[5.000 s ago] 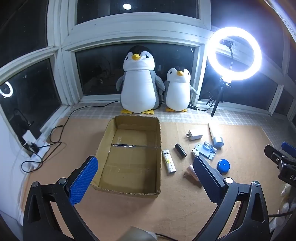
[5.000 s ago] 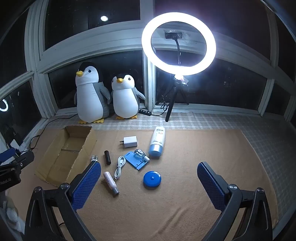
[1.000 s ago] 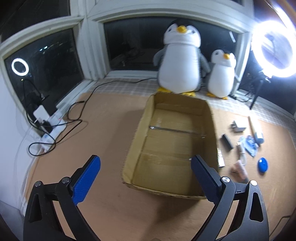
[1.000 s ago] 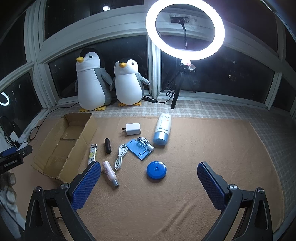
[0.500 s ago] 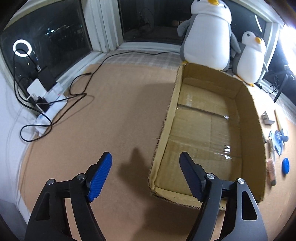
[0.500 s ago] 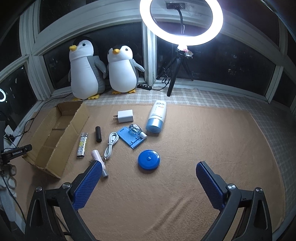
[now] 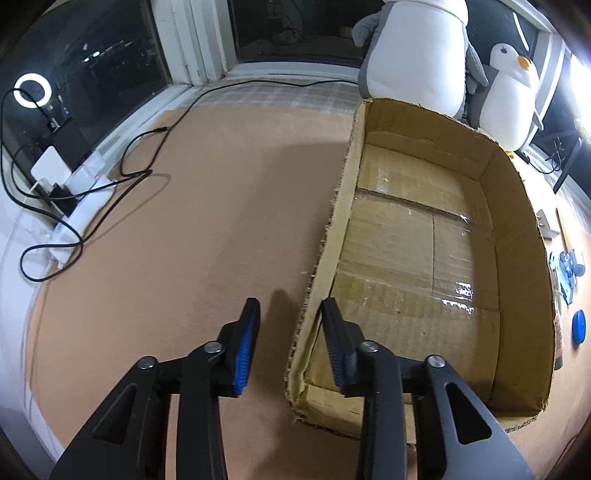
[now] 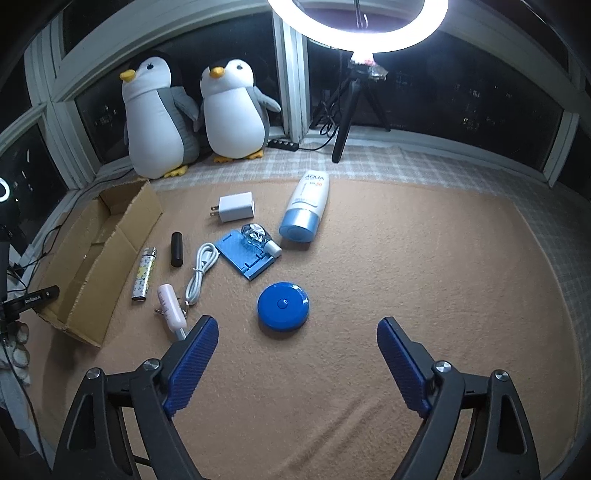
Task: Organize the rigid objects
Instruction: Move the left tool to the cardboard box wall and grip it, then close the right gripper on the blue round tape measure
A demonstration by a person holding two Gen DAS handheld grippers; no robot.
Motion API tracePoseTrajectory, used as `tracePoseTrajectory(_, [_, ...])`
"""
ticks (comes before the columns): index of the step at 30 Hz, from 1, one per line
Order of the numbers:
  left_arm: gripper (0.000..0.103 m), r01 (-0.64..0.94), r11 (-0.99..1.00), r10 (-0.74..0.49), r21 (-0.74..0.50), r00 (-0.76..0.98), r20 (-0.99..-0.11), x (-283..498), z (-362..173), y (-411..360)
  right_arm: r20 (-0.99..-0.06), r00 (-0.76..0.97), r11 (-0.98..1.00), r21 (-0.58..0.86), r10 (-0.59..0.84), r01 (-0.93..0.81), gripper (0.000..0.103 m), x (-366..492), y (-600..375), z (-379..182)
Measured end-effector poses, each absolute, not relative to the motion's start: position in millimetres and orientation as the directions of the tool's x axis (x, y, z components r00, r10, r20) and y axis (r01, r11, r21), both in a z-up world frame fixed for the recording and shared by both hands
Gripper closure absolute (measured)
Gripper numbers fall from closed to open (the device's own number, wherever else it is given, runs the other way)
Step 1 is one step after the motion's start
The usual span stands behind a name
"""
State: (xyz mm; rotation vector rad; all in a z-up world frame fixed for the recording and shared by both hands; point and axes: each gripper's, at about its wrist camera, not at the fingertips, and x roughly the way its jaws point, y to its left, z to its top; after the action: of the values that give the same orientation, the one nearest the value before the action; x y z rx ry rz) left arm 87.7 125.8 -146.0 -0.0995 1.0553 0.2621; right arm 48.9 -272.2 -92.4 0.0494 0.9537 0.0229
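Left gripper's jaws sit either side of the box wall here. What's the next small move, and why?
Probably close the left gripper on the near left wall of the cardboard box: its jaws straddle that wall but gaps still show on both sides. Holding the box would steady it while the open right gripper goes for the blue round case.

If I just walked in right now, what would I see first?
Probably the two plush penguins sitting side by side at the window, with the bright ring light glowing to their right. Next, the empty cardboard box on the tan mat, with the left gripper straddling its near left wall, one finger inside and one outside. Right of the box lie small things, like a round blue case in front of the open right gripper.
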Motion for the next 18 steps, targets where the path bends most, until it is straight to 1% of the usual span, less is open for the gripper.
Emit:
tracePoseTrajectory(1, [0.077, -0.255, 0.966, 0.164, 0.045, 0.466, -0.87, 88, -147, 124, -0.82, 0.571, 0.999, 0.055, 0.045, 0.0, 0.019, 52, -272, -96])
tracePoseTrajectory(5, [0.084, -0.242, 0.969, 0.163, 0.054, 0.46, -0.873, 91, -149, 119, -0.844, 0.533, 0.998, 0.057, 0.06, -0.021, 0.028, 66, -268, -113])
tracePoseTrajectory(6, [0.085, -0.238, 0.97, 0.163, 0.056, 0.459, -0.873, 91, -149, 118, -0.849, 0.525, 0.998, 0.052, 0.057, -0.025, 0.029, 70, -267, -118])
tracePoseTrajectory(10, [0.085, -0.234, 0.97, 0.165, 0.06, 0.46, -0.872, 92, -150, 118, -0.867, 0.495, 0.999, 0.045, 0.054, -0.03, 0.03, 82, -265, -133])
tracePoseTrajectory(12, [0.085, -0.232, 0.971, 0.16, 0.057, 0.458, -0.874, 92, -151, 119, -0.876, 0.479, 0.999, 0.045, 0.054, -0.031, 0.036, 87, -265, -140])
tracePoseTrajectory(14, [0.085, -0.229, 0.971, 0.166, 0.064, 0.457, -0.874, 93, -151, 119, -0.884, 0.464, 0.998, 0.048, 0.058, -0.032, 0.039, 92, -265, -145])
tracePoseTrajectory(18, [0.085, -0.231, 0.97, 0.177, 0.076, 0.461, -0.87, 92, -152, 117, -0.892, 0.45, 0.999, 0.031, 0.047, -0.043, 0.04, 98, -260, -152])
